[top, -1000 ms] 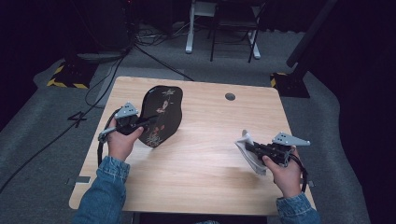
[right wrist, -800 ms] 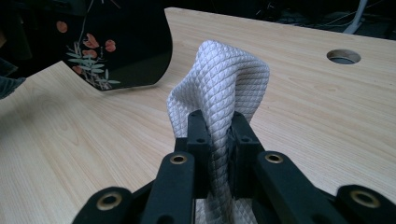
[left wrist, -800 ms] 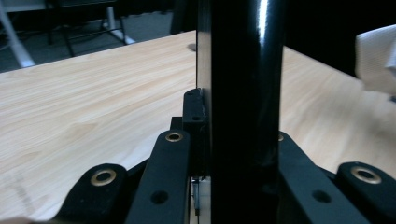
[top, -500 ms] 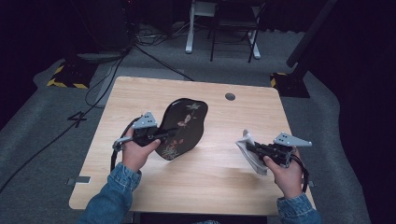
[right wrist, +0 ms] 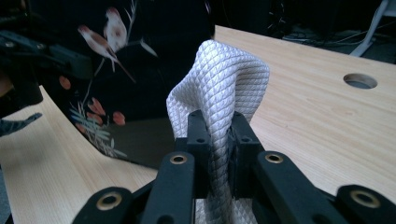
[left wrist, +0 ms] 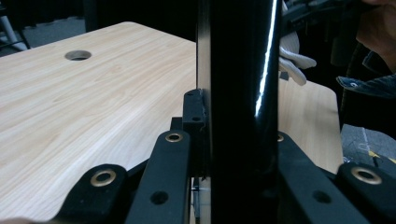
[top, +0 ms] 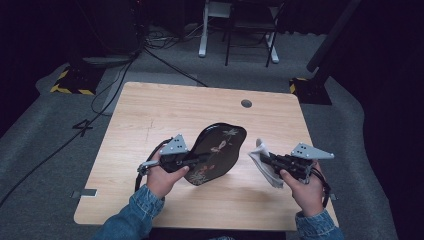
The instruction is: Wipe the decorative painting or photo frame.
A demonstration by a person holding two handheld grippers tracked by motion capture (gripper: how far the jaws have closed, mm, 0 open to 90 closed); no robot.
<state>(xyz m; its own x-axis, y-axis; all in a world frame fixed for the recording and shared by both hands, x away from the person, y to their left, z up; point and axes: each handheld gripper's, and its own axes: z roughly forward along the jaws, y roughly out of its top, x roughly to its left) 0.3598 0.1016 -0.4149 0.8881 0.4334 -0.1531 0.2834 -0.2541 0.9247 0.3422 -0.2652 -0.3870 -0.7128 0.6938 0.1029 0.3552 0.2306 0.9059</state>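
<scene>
A black lacquered tray (top: 220,152) painted with birds and flowers is held tilted on edge above the table, and my left gripper (top: 197,160) is shut on its rim. In the left gripper view the tray's glossy edge (left wrist: 238,93) stands upright between the pads of the left gripper (left wrist: 236,126). A white quilted cloth (top: 260,150) bunches up from my right gripper (top: 265,157), which is shut on it. The right gripper view shows the cloth (right wrist: 224,79) pinched in the right gripper (right wrist: 219,130), with the painted tray (right wrist: 140,56) close behind it.
The light wooden table (top: 175,110) has a round cable hole (top: 246,103) near its far edge. Cables, chair legs and yellow-black floor markings lie beyond the table on grey carpet.
My left hand has carried the tray rightwards from the table's left part to its middle, close to the cloth. The right hand and the cloth have stayed put.
</scene>
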